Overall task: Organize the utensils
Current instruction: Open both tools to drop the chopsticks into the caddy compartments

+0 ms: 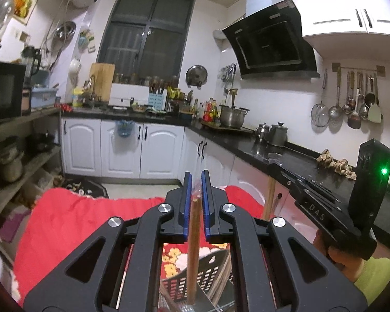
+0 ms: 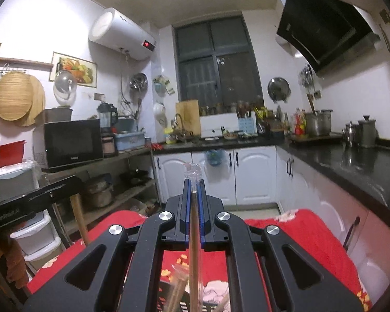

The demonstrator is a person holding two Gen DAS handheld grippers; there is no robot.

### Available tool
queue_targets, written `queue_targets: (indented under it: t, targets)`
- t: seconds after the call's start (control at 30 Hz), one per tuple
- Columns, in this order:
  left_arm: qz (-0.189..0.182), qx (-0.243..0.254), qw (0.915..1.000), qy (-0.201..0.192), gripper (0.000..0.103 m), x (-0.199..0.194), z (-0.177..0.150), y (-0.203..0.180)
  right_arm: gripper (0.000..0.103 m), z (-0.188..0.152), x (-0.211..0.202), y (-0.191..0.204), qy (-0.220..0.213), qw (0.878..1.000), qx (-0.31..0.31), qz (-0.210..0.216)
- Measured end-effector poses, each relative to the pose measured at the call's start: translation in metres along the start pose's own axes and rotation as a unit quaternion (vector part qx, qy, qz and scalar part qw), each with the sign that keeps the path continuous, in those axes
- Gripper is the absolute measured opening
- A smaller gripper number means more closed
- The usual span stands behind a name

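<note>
Centrally in the left wrist view, the left gripper point(image 1: 197, 182) has its blue-padded fingers point(image 1: 186, 200) drawn narrow around a wrapped pair of brown chopsticks point(image 1: 193, 247), whose shaft runs down from the pads toward the bottom of the frame. Below it, seen through the gripper's frame, sits a dark slotted utensil basket point(image 1: 208, 273), and the lower end of the chopsticks reaches into its area. The basket rests on a desk covered with a red flowered cloth point(image 1: 72, 221).

At the right edge of that view the right gripper point(image 1: 325, 197) appears from the side, held by a hand point(image 1: 338, 257) with a yellow-green sleeve.

In the right wrist view, the right gripper's fingers point(image 2: 186, 208) stand narrow with a thin chopstick in clear wrapping point(image 2: 194, 247) between them; the wrapper's crumpled tip pokes out past the fingertips at the middle of the frame. Whether the pads still press on it cannot be told. More wrapped chopsticks point(image 2: 179, 286) lie at the bottom centre.

Farther out are white cabinets point(image 2: 247, 174), a black counter point(image 2: 364, 163) at right, a microwave point(image 2: 72, 143) at left and a dark window point(image 2: 215, 62) at upper centre
</note>
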State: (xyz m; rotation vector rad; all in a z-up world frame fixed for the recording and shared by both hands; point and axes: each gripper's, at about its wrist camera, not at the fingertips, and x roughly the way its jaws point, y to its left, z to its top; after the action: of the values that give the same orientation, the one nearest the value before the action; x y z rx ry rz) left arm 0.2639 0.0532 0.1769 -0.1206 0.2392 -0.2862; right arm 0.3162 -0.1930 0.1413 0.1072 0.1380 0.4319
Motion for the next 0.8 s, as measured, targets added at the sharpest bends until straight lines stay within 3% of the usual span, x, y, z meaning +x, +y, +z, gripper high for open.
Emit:
queue_targets:
  t: [0.03, 0.07, 0.13, 0.17, 0.2, 0.3, 0.37, 0.57, 0.8]
  targets:
    - [0.001, -0.002, 1.0, 0.004, 0.006, 0.001, -0.003, 0.001, 0.024, -0.002, -0.001, -0.001, 0.003, 1.0, 0.001, -0.002]
    - [0.001, -0.003, 1.0, 0.007, 0.008, 0.002, -0.006, 0.001, 0.028, -0.004, -0.002, -0.001, 0.006, 1.0, 0.002, -0.002]
    - [0.001, -0.007, 0.9999, 0.016, 0.016, 0.002, -0.012, 0.003, 0.029, -0.006, -0.005, -0.001, 0.011, 1.0, 0.001, -0.002]
    - [0.001, -0.009, 0.9998, 0.02, 0.028, 0.003, -0.014, 0.004, 0.029, -0.007, -0.007, -0.002, 0.013, 1.0, 0.0, -0.003]
    - [0.001, -0.011, 0.9997, 0.024, 0.034, 0.002, -0.016, 0.004, 0.029, -0.009, -0.01, -0.003, 0.016, 1.0, 0.001, -0.004]
    - [0.002, -0.016, 0.9993, 0.033, 0.042, -0.002, -0.023, 0.006, 0.029, -0.013, -0.019, -0.008, 0.032, 0.999, 0.007, -0.005]
    - [0.004, -0.022, 0.999, 0.038, 0.055, -0.006, -0.027, 0.008, 0.029, -0.016, -0.025, -0.01, 0.039, 0.999, 0.005, -0.005]
    - [0.005, -0.04, 0.998, 0.048, 0.078, -0.022, -0.037, 0.014, 0.035, -0.029, -0.043, -0.01, 0.073, 0.997, -0.001, -0.014]
    - [-0.001, -0.036, 0.9971, 0.067, 0.091, -0.037, -0.052, 0.009, 0.039, -0.043, -0.057, -0.008, 0.101, 0.995, 0.002, -0.011]
